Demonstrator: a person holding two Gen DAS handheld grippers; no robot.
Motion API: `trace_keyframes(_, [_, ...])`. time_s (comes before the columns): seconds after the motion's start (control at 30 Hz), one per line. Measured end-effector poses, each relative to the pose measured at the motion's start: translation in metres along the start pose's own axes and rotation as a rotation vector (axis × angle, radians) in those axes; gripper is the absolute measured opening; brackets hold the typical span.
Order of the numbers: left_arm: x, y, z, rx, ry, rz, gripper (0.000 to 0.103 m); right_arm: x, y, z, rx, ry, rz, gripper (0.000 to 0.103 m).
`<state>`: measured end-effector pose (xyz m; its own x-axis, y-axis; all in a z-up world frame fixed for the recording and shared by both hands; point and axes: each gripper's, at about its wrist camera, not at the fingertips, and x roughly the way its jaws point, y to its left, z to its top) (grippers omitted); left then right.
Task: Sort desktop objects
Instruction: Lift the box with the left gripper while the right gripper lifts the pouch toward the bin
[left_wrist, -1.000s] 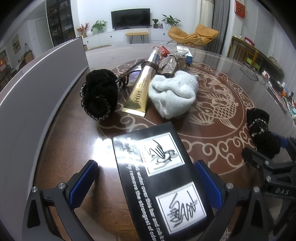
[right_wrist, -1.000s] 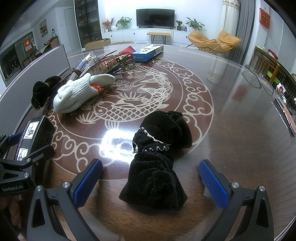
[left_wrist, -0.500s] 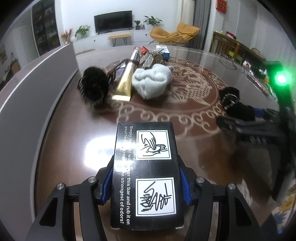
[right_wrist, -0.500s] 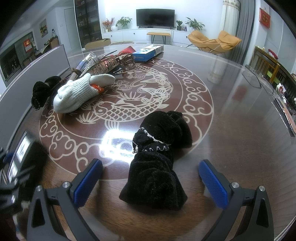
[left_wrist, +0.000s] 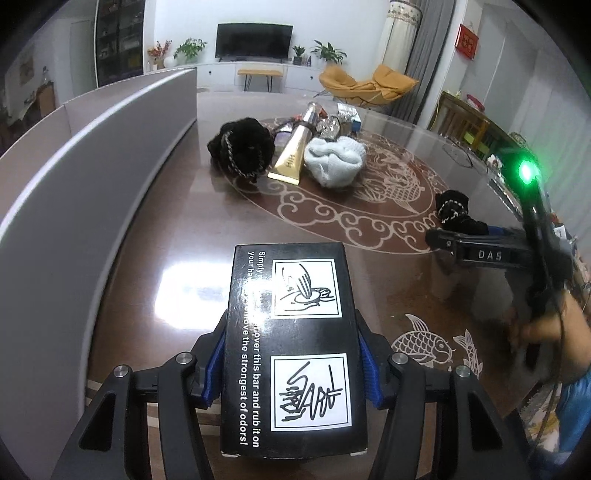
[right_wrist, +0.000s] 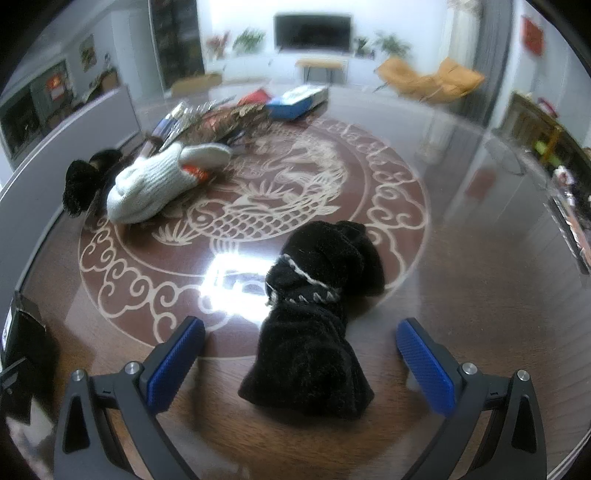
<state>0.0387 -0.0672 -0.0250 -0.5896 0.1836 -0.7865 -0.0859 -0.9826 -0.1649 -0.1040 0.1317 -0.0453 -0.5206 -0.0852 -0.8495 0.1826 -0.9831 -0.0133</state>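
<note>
- My left gripper (left_wrist: 291, 373) is closed on the black box (left_wrist: 293, 350); the blue pads press on both long sides, and the box looks lifted a little above the table (left_wrist: 166, 229)
- My right gripper (right_wrist: 301, 354) is wide, with nothing pressed between the pads; the black sock (right_wrist: 314, 332) lies between the jaws, on the table
- I take the white glove (left_wrist: 334, 164) as landmark: the gold tube (left_wrist: 291, 157) lies just beside it, touching it, and on the far side of the tube sits a second black sock (left_wrist: 242, 147)
- Behind the glove is a small heap of glittery things and a blue box (right_wrist: 295, 101); I cannot tell each one
- The black sock at my right gripper is well apart from the glove, at the rim of the fish pattern
- My judgement: the sorting is at an early stage. One box is in hand, not yet set down, and the heap around the glove looks untouched
- Left to do, I think: place the box, bring the two black socks together, then separate the tube and the rest
</note>
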Motion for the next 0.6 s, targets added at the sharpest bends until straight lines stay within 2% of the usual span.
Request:
trace_keyframes(0.03, [-0.003,0.003,-0.001,-0.010,-0.003,-0.009,0.058,0.000,0.005,0.007,-0.035,0.034,0.050,0.098])
trace_keyframes(0.07, [-0.005,0.006,-0.002,-0.018,-0.005,-0.016,0.058,-0.006,0.009,0.012,-0.043,0.011,0.094,0.093])
trace_keyframes(0.17, [-0.008,0.011,-0.003,-0.021,-0.004,-0.009,0.058,-0.034,0.028,0.038,-0.027,-0.102,0.231,0.093])
trace_keyframes(0.2, [-0.009,0.014,-0.003,-0.024,-0.006,-0.006,0.058,-0.040,0.035,0.052,-0.028,-0.114,0.259,0.093])
trace_keyframes(0.3, [-0.014,0.022,-0.006,-0.044,-0.005,-0.001,0.058,-0.056,0.037,0.093,-0.023,-0.135,0.264,0.094])
trace_keyframes(0.37, [-0.019,0.028,-0.009,-0.059,-0.012,-0.002,0.058,-0.060,0.022,0.105,-0.022,-0.127,0.238,0.101])
trace_keyframes(0.47, [-0.023,0.031,-0.012,-0.073,-0.018,-0.010,0.058,-0.049,0.006,0.091,-0.056,-0.008,0.229,0.103])
trace_keyframes(0.53, [-0.022,0.027,-0.011,-0.069,-0.019,-0.029,0.058,-0.050,0.012,0.070,-0.089,0.017,0.257,0.103])
trace_keyframes(0.6, [-0.021,0.021,-0.009,-0.060,-0.016,-0.046,0.058,-0.042,0.027,0.052,-0.174,0.034,0.241,0.103])
